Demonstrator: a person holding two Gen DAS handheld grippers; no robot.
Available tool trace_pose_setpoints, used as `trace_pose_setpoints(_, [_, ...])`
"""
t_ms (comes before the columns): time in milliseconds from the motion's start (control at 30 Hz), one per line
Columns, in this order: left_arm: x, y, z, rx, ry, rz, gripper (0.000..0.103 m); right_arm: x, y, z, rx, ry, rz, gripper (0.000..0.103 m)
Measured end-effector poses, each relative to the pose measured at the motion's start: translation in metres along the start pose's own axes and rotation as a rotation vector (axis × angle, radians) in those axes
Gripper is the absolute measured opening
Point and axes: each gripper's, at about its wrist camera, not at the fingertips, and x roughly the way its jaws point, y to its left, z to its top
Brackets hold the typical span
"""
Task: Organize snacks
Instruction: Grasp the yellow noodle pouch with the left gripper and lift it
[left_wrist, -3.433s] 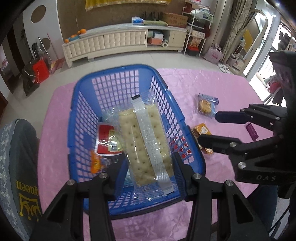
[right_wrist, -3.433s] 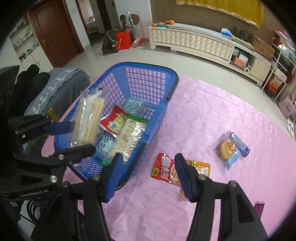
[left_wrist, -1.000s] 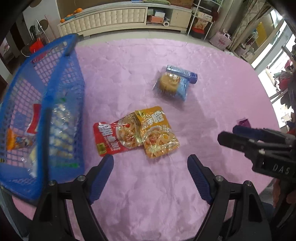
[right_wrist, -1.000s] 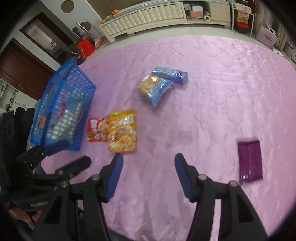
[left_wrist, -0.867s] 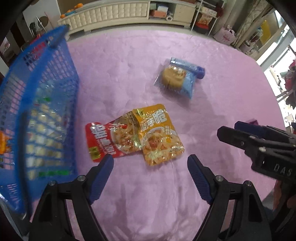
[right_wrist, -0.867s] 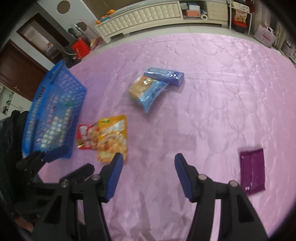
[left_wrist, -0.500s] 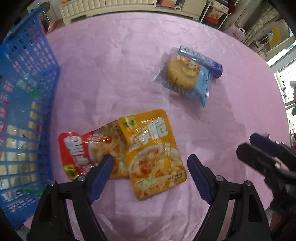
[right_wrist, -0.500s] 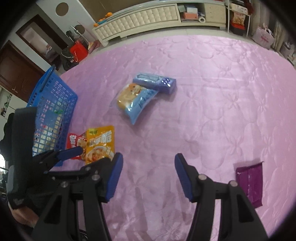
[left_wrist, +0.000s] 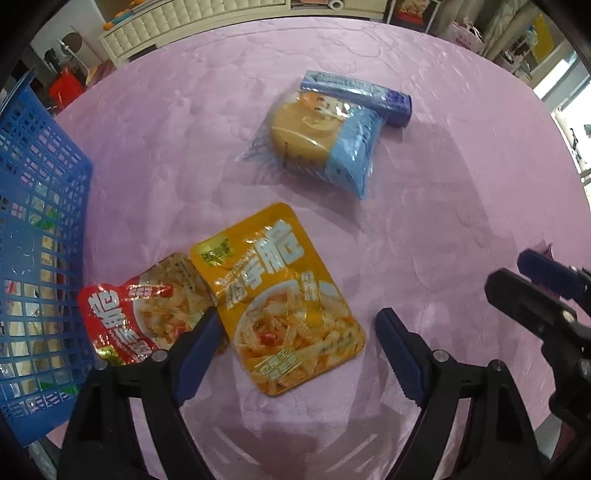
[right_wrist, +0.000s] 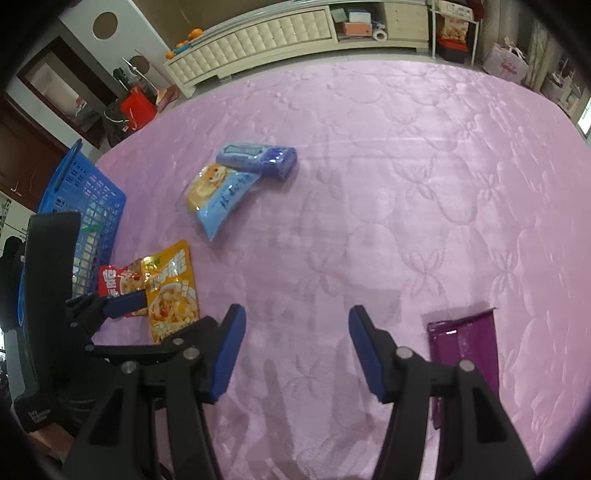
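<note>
Snacks are still scattered on the pink surface, so I judge the job partly done. Nearest to me, my left gripper points down over the yellow noodle-snack pouch, jaws apart and empty, one on each side of the pouch's near end without touching it. That pouch overlaps the red pouch, which lies just beside the blue basket at the surface's left edge. My right gripper hangs over bare cloth, jaws apart with nothing between them; the purple packet lies just to its right, near the right edge. Further out, toward the middle of the surface, the light blue bun packet rests against the dark blue wrapped bar behind it. Five items are left outside, as far as I can see. Through the basket's mesh wall I make out several pale cracker-like packs and a bit of green wrapper already in it, though I cannot count them. The yellow pouch looks like the next pick for my left gripper.
</note>
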Motion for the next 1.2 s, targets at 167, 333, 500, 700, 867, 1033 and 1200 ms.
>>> trace_pose_setpoints(167, [-0.001, -0.004, 0.01, -0.001, -0.023, -0.003, 0.069, -0.009, -0.01, -0.004, 0.011, -0.014, 0.01, 0.063])
trace_pose_setpoints(333, [-0.004, -0.016, 0.013, 0.033, 0.012, 0.001, 0.052, -0.004, -0.004, -0.005, 0.01, -0.003, 0.017, 0.063])
trace_pose_setpoints(500, [-0.007, -0.039, 0.018, 0.081, 0.004, 0.009, 0.029, -0.001, 0.004, -0.007, 0.013, 0.001, 0.025, 0.063])
trace_pose_setpoints(700, [-0.008, -0.037, 0.008, 0.083, -0.022, -0.011, 0.016, -0.003, 0.001, -0.01, 0.02, 0.005, 0.031, 0.063])
trace_pose_setpoints(867, [-0.032, -0.028, -0.008, 0.078, -0.049, -0.061, 0.015, -0.019, 0.002, -0.016, 0.017, -0.031, 0.008, 0.063])
trace_pose_setpoints(1033, [-0.073, -0.002, -0.027, 0.075, -0.112, -0.096, 0.015, -0.03, 0.013, -0.018, 0.05, -0.039, 0.043, 0.063])
trace_pose_setpoints(1200, [-0.109, 0.034, -0.049, 0.052, -0.172, -0.107, 0.015, -0.039, 0.036, -0.024, 0.063, -0.026, 0.06, 0.063])
